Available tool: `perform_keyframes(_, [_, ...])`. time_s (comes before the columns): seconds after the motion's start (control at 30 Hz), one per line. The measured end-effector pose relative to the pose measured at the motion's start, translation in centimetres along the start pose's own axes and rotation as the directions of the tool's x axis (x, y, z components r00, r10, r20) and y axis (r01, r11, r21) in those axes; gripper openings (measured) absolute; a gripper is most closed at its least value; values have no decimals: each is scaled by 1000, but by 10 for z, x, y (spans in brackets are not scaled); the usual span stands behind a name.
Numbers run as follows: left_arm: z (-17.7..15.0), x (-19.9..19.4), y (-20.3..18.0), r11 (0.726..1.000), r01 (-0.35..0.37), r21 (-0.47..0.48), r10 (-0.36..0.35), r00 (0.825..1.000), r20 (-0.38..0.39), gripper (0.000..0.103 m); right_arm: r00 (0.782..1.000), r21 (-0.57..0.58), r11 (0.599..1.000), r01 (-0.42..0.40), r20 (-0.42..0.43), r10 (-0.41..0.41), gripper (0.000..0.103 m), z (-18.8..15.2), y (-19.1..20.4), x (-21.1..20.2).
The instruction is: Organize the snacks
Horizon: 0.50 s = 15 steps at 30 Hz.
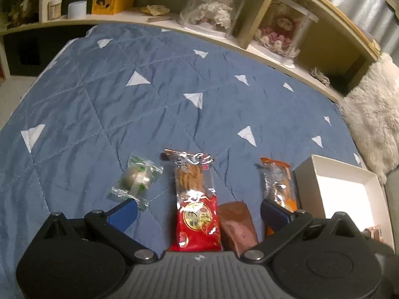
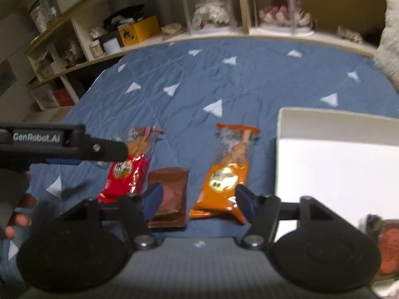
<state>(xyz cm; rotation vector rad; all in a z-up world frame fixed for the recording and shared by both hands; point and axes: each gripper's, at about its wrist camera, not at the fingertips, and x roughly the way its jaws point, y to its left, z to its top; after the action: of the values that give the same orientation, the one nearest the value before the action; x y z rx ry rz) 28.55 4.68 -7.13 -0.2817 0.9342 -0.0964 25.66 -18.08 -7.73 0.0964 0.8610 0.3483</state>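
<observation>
Blue quilted bedspread with white triangles (image 1: 139,114) covers the bed and is the work surface, so everything lies flat and well spread for picking. Open white cardboard box (image 2: 331,164) sits at the right edge of the snack row, mouth up, walls low: likely the drop target, close enough for short carries. Something reddish already lies in its near corner, too blurred to name.

Snacks lie in a loose row, long axes pointing away from the cameras, which suits a claw coming in from the near side:
- red-and-clear packet of fried sticks (image 1: 195,199), centre
- orange-and-clear snack packet (image 2: 228,172), just beside the box
- brown foil packet (image 2: 169,194), between those two
- small clear wrapper with green print (image 1: 136,180), far left, apart from the rest

Left claw (image 1: 198,210): fingers wide apart, straddling red and brown packets, nothing gripped.

Right claw (image 2: 199,199): fingers part-way apart around the orange packet's near end; contact unclear, packet lies flat, so I judge it not clamped.
</observation>
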Motion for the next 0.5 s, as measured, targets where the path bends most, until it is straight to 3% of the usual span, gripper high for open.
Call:
perform_keyframes(0.23, [1, 10, 15, 998, 18, -58, -18, 1000, 0, 103, 998, -38, 998, -55, -27, 54, 65, -4, 16, 18])
perform_keyframes(0.5, [-3, 11, 7, 998, 52, -39, -52, 999, 14, 103, 996, -95, 992, -78, -50, 73, 61, -8, 33, 28])
